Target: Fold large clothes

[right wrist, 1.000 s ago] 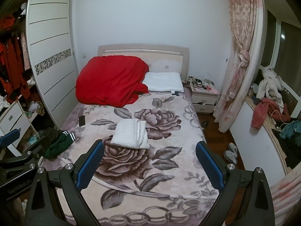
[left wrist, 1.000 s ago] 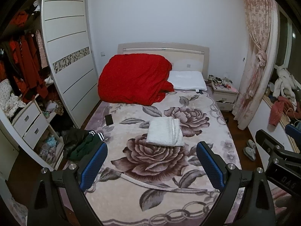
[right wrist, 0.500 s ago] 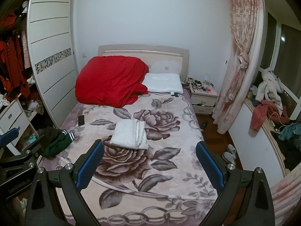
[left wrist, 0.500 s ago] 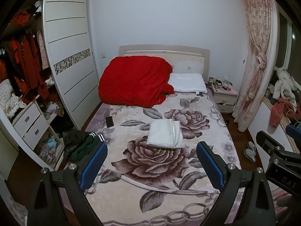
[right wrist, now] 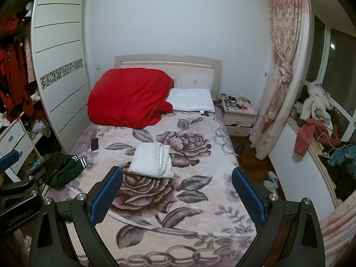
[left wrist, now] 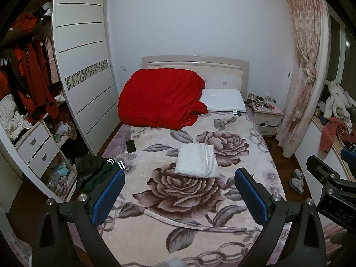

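A white garment (left wrist: 197, 160) lies folded into a neat rectangle in the middle of the bed (left wrist: 178, 200), on a floral blanket; it also shows in the right wrist view (right wrist: 152, 160). My left gripper (left wrist: 179, 194) is open and empty, held above the foot of the bed, well short of the garment. My right gripper (right wrist: 176, 194) is open and empty too, beside the left one. A dark green garment with white stripes (left wrist: 100, 171) hangs over the bed's left edge (right wrist: 66, 169).
A red quilt (left wrist: 160, 102) and a white pillow (left wrist: 223, 102) lie at the headboard. A black phone (left wrist: 130, 145) lies near the bed's left edge. An open wardrobe (left wrist: 29, 89) and drawers stand left; a nightstand (left wrist: 265, 115), curtain and slippers (left wrist: 296, 180) are right.
Both grippers have drawn back and risen slightly, so the bed and folded garment appear a little farther and lower. Nothing on the bed has moved.
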